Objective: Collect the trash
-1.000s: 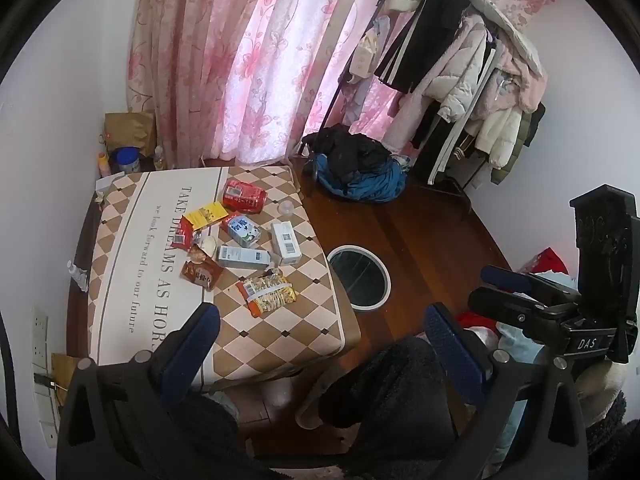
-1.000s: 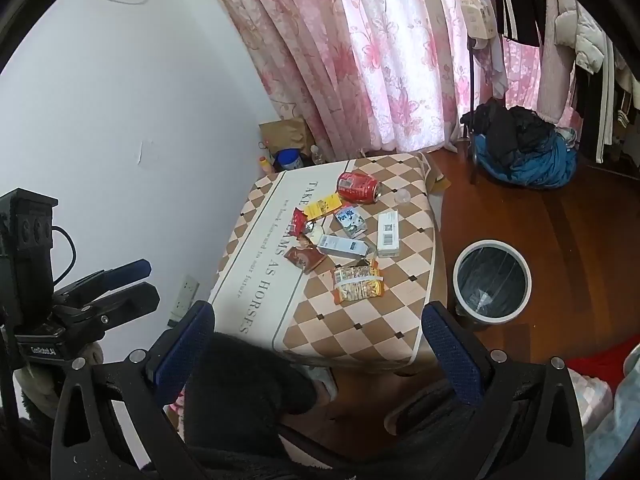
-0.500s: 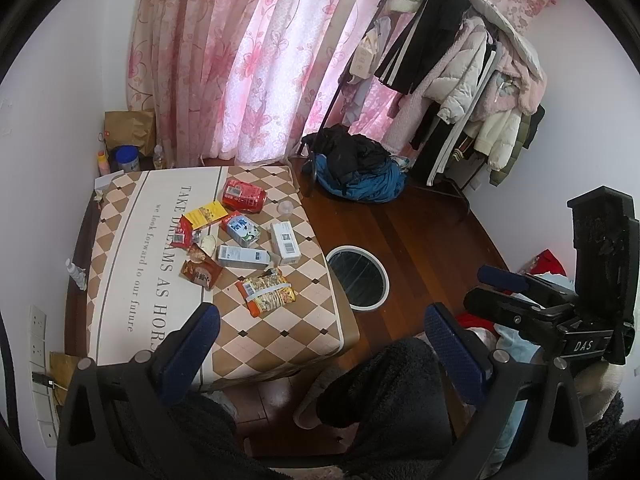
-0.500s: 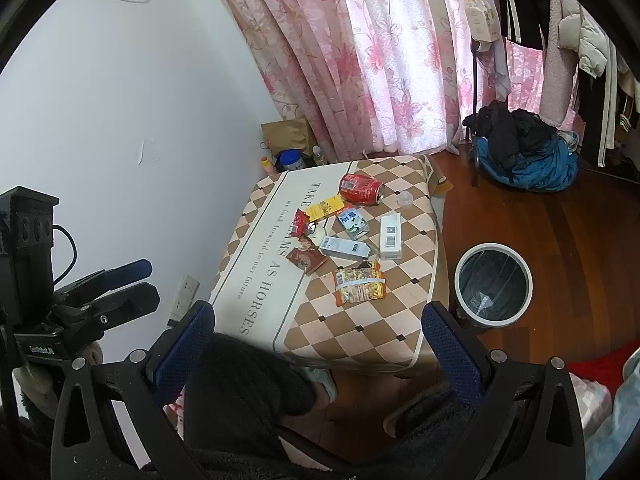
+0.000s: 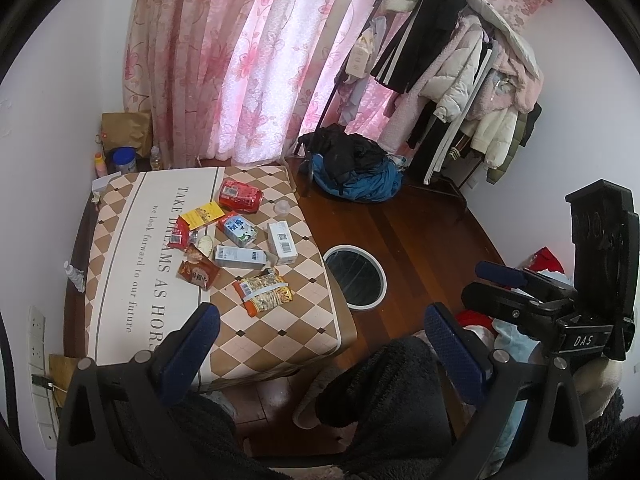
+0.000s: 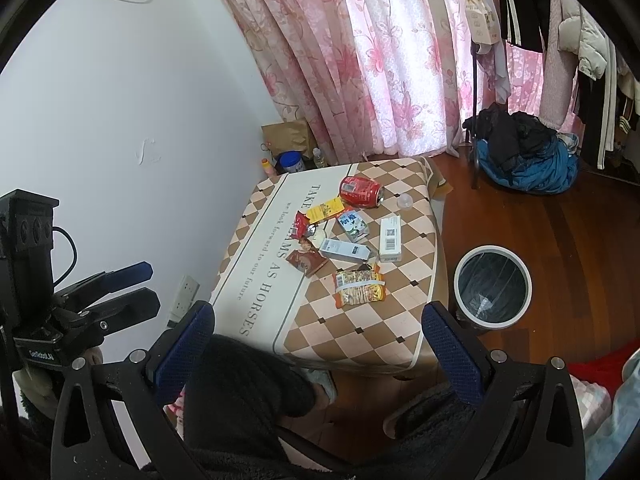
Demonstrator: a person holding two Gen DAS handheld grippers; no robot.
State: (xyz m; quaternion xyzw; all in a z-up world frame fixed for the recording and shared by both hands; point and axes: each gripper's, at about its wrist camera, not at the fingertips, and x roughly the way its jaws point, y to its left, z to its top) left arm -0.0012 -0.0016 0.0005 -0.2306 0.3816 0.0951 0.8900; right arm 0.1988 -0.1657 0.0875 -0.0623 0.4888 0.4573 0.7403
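Several pieces of trash lie on a low table with a checkered cloth [image 5: 280, 332] [image 6: 360, 336]: a red can [image 5: 240, 195] [image 6: 361, 191], a yellow packet [image 5: 202, 214], a blue-white carton [image 5: 239, 231] [image 6: 352, 225], a white box [image 5: 282, 237] [image 6: 389, 238], a long carton [image 5: 239, 257] [image 6: 344, 250], a brown wrapper [image 5: 198, 274] and an orange noodle packet [image 5: 263, 294] [image 6: 359, 287]. A white bin with a black liner [image 5: 354, 277] [image 6: 494, 286] stands on the floor right of the table. My left gripper [image 5: 322, 344] and right gripper [image 6: 318, 338] are open and empty, high above the table's near edge.
Pink flowered curtains hang behind the table. A clothes rack with coats [image 5: 472, 64] and a blue-black heap of clothes [image 5: 352, 168] stand at the back right. A paper bag and bottles [image 5: 120, 148] sit behind the table. The person's dark-clad legs [image 5: 384, 392] are below.
Both views have shifted slightly; the table and bin sit a little lower and farther in the frames. The trash has not moved and both grippers stay open.
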